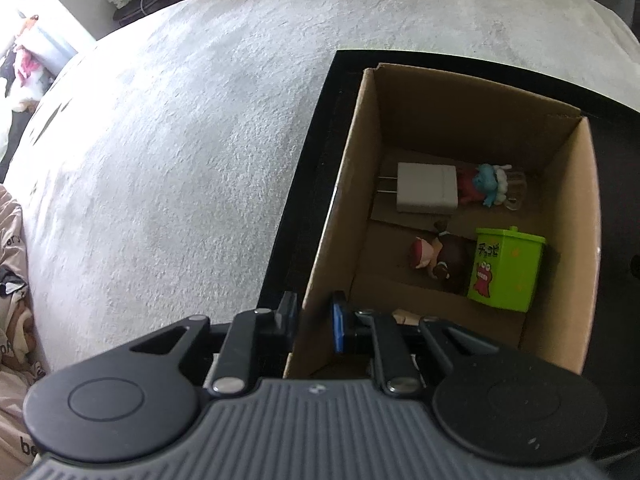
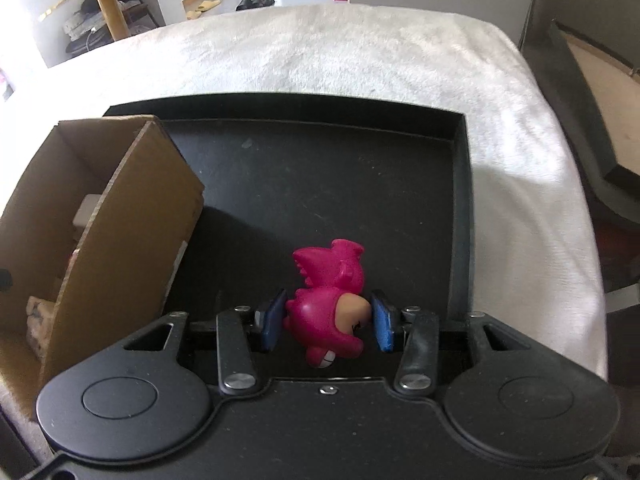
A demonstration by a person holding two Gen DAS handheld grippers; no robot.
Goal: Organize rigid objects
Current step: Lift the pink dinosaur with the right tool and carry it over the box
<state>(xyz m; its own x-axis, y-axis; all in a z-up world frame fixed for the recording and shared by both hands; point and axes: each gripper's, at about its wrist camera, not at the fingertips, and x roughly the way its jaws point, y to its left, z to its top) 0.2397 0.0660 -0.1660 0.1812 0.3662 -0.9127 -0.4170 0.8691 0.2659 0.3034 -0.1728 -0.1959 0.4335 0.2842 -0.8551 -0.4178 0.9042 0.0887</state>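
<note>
A cardboard box [image 1: 348, 184] stands on a black tray [image 1: 308, 184]. Inside it lie a white charger plug [image 1: 427, 193], a blue-haired figurine [image 1: 486, 188], a brown figurine with a red cap [image 1: 438, 258] and a green toy bin [image 1: 506, 270]. My left gripper [image 1: 316, 320] is shut on the box's left wall, one finger outside and one inside. In the right wrist view a magenta toy figure [image 2: 328, 304] lies on the black tray [image 2: 320, 184], right of the cardboard box [image 2: 132, 220]. My right gripper [image 2: 326, 322] straddles the figure; its left pad looks in contact, its right pad stands just off it.
The tray rests on a white fluffy blanket [image 1: 180, 140] on a bed. Clothes lie at the left edge [image 1: 16, 280]. In the right wrist view a dark piece of furniture [image 2: 592, 120] stands to the right of the bed, and a wooden table [image 2: 104, 4] stands far back.
</note>
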